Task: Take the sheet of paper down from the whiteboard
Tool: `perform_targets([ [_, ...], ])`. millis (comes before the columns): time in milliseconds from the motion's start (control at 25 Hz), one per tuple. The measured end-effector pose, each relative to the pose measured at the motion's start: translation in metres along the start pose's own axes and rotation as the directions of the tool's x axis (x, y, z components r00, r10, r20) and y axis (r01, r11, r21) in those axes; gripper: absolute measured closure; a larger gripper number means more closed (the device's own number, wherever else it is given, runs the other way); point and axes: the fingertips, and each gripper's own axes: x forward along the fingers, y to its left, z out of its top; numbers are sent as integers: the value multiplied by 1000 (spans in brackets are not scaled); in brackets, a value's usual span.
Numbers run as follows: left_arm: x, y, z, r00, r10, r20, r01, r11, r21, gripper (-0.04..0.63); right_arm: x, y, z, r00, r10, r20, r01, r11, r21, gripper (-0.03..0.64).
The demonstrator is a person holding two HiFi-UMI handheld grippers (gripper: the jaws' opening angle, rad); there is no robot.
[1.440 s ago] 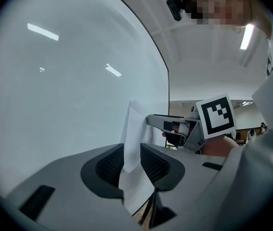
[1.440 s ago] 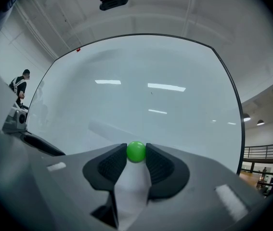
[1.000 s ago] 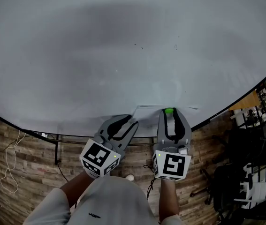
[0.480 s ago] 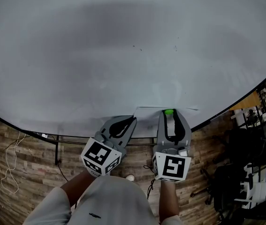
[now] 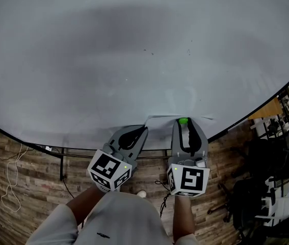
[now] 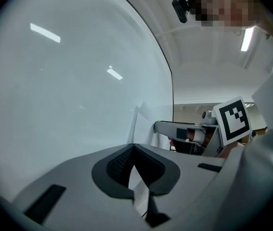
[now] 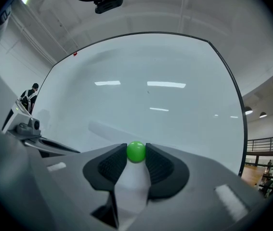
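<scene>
low on the whiteboard (image 5: 134,60) our left tool (image 5: 142,130) pinches the sheet (image 5: 160,124) steady; our right tool (image 5: 184,123) grips its green magnet (image 5: 183,120).

My sheet of paper (image 5: 160,130) sits at the whiteboard's (image 5: 134,60) bottom edge, left gripper (image 5: 145,130) on the sheet's left edge, right gripper (image 5: 183,124) around the magnet (image 5: 183,120) at its top edge.

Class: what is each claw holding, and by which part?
The left claw pinches the sheet of paper by its left edge; the right claw grips the green magnet by its sides.
</scene>
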Motion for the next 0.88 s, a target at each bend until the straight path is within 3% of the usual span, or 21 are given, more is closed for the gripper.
perform_targets([
  [880,-24,-39,-24,996,-72,-46,71,997,-35,589,-79,-23,-14,994,-108,-34,110,991,77,485],
])
